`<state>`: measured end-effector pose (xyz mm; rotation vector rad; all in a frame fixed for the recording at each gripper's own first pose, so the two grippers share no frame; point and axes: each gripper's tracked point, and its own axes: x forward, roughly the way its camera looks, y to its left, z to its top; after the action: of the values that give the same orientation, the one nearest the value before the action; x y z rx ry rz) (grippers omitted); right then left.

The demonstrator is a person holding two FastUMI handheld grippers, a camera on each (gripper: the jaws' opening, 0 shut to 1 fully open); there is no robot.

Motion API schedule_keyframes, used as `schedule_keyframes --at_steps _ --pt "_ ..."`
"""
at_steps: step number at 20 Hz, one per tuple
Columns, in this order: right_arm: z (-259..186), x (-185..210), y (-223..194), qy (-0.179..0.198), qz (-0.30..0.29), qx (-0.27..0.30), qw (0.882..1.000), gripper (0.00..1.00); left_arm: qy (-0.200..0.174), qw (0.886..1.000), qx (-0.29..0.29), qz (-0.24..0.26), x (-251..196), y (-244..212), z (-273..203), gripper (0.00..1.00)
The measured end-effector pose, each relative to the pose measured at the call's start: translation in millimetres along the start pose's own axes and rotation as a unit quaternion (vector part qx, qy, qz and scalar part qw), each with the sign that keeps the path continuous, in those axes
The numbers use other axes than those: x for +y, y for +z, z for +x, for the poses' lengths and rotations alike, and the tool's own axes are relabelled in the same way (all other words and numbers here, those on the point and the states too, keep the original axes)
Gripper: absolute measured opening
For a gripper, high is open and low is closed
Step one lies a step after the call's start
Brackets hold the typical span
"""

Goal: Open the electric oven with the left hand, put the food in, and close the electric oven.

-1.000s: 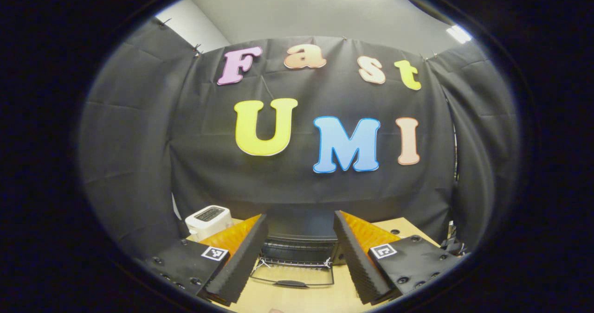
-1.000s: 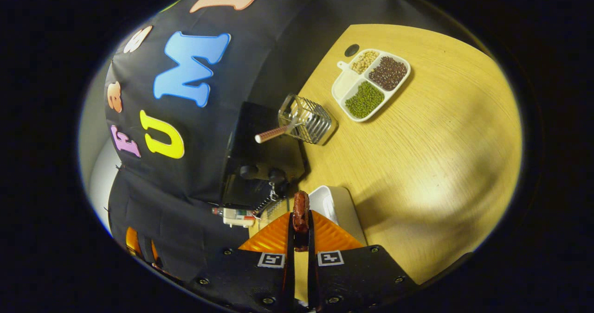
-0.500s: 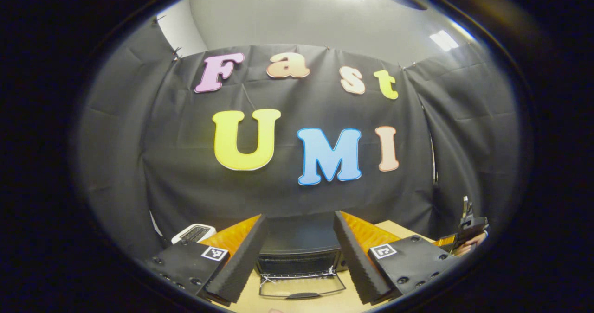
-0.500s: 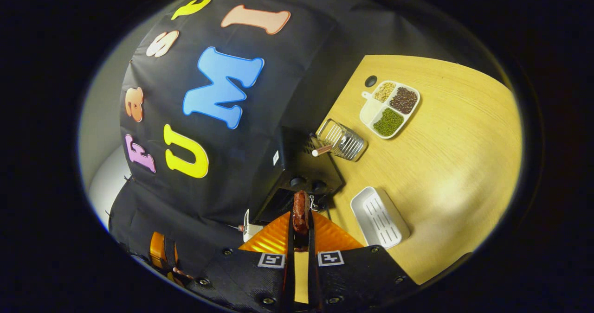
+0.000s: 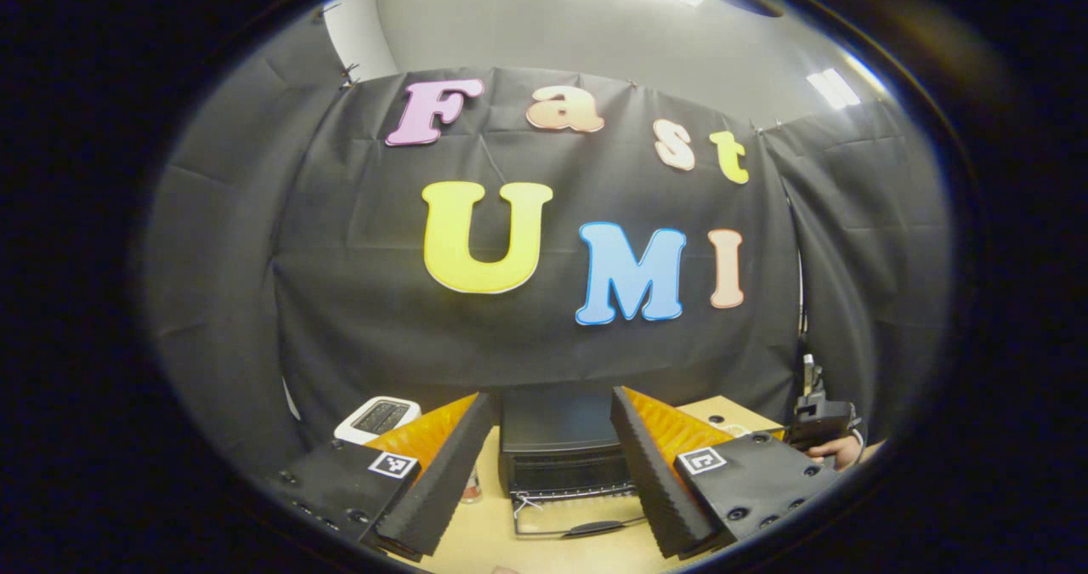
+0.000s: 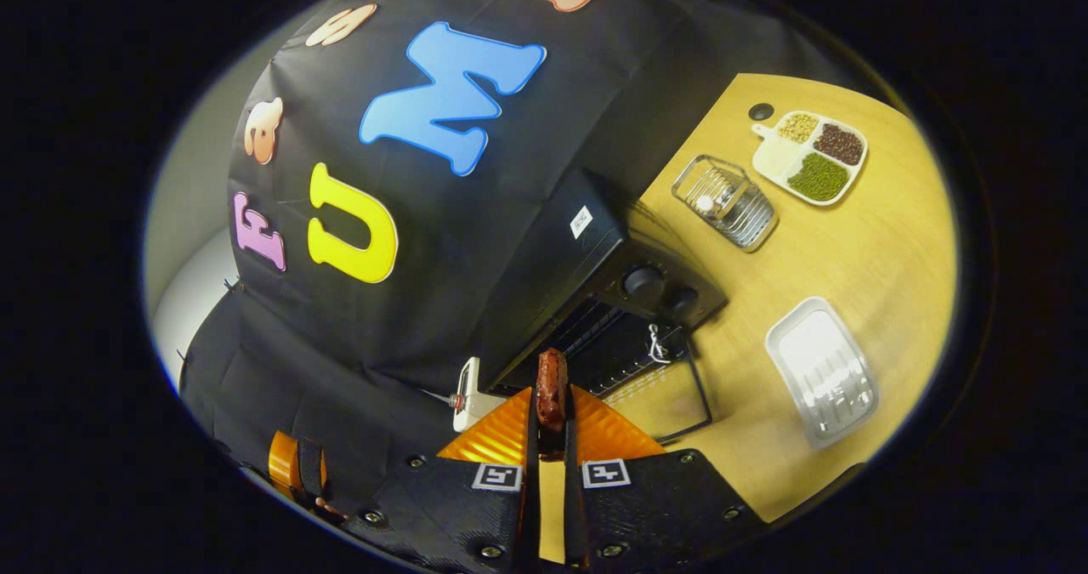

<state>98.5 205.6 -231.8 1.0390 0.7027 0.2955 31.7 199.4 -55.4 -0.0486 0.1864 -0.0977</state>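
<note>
The black electric oven (image 5: 557, 442) stands on the wooden table with its glass door (image 5: 578, 514) folded down flat. My left gripper (image 5: 550, 397) hangs open and holds nothing, back from the oven and above the door. In the right gripper view the oven (image 6: 586, 259) shows its dark opening and wire rack, with the door (image 6: 667, 387) lying open. My right gripper (image 6: 551, 402) is shut on a reddish-brown piece of food (image 6: 551, 374), held just in front of the opening. The left gripper (image 6: 293, 468) also appears far down at the left there.
A white toaster (image 5: 378, 415) stands left of the oven. Right of the oven lie a white ridged tray (image 6: 823, 372), a wire basket (image 6: 724, 200) and a divided dish of beans (image 6: 812, 156). A hand holding the right gripper (image 5: 820, 428) shows at the right.
My right gripper has swung with the food toward the oven's front, so the open cavity now lies just beyond it. The left gripper stays open and has shifted slightly sideways.
</note>
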Motion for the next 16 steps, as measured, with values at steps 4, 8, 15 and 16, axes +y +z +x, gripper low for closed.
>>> schedule_keyframes --at_steps 4,8,15,16 --pt "51.6 8.3 -13.5 -0.002 0.015 0.000 1.000 0.11 0.015 1.000 0.006 0.002 34.2 -2.7 -8.2 0.98" --pt "94.4 0.4 -24.7 -0.013 0.051 0.003 0.999 0.11 0.031 0.999 0.020 0.000 63.5 -14.0 -13.7 0.98" --pt "157.3 -19.2 -26.2 -0.034 0.088 -0.016 0.995 0.12 0.054 0.997 0.045 -0.017 99.4 -32.7 -14.9 0.98" --pt "164.3 -20.9 -25.9 -0.032 0.090 -0.022 0.995 0.12 0.055 0.997 0.047 -0.020 101.4 -33.5 -15.9 0.98"
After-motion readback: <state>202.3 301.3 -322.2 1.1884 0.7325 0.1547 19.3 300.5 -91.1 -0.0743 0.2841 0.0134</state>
